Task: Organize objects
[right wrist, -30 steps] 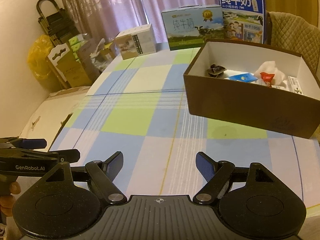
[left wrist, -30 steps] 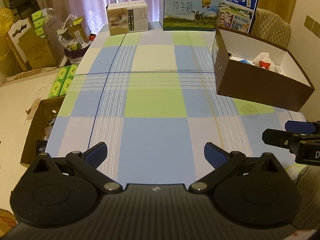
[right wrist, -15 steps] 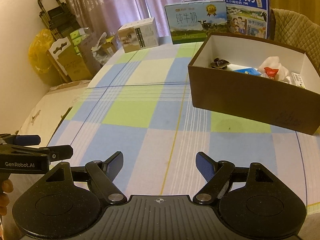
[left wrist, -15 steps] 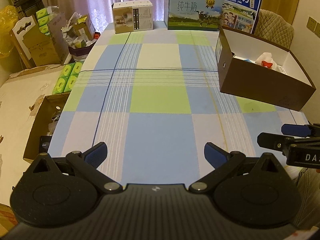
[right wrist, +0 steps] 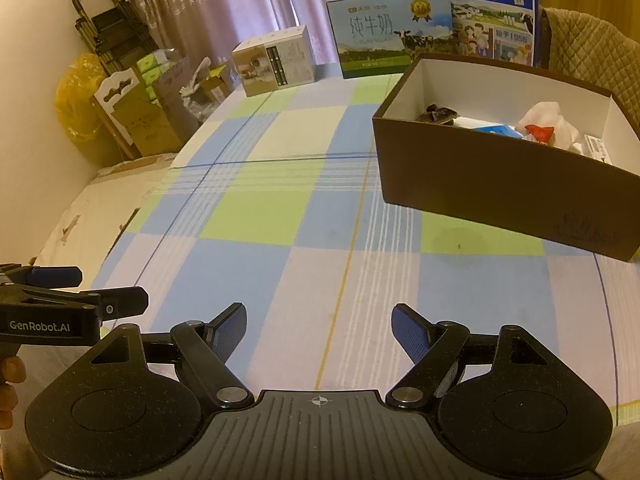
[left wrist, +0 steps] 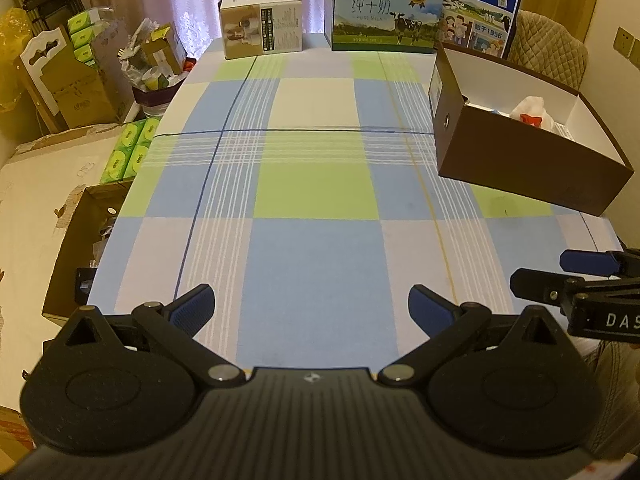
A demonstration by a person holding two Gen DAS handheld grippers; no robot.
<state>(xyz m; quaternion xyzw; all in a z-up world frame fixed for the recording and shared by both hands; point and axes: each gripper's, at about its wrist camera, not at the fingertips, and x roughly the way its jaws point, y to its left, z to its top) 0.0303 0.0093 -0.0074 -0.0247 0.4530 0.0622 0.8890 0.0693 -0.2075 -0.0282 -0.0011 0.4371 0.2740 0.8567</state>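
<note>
Use the brown box (right wrist: pixel 500 184) as the landmark. It sits on the checked tablecloth (left wrist: pixel 316 184), and both tools are pulled back from it, near the edge of the table closest to the person.

Start on the left. The left gripper (left wrist: pixel 311 308) hangs over the cloth with its blue pads spread wide apart and nothing between them. From here the brown box (left wrist: pixel 520 168) lies ahead and off to the right — well apart from the tongs.

Next comes the right gripper (right wrist: pixel 319 330). It too is wide open and holds nothing. The box is ahead of it and only a little to the right, so this is the nearer tool. Each tool shows at the side of the other one's view, so they sit side by side.

The box is long. Its long side faces the tools at a slant, and one short end points toward the far milk cartons (right wrist: pixel 390 34). Inside it lie the small things: a dark little item (right wrist: pixel 438 114), a blue packet (right wrist: pixel 498 130), a white crumpled wad with a red bit (right wrist: pixel 550 126) and a small white carton (right wrist: pixel 598 148).

No loose thing lies on the cloth between the tools and the box. So the sorting looks nearly done — or done. If anything needs a nudge, the right tool has the shorter way to go.
</note>
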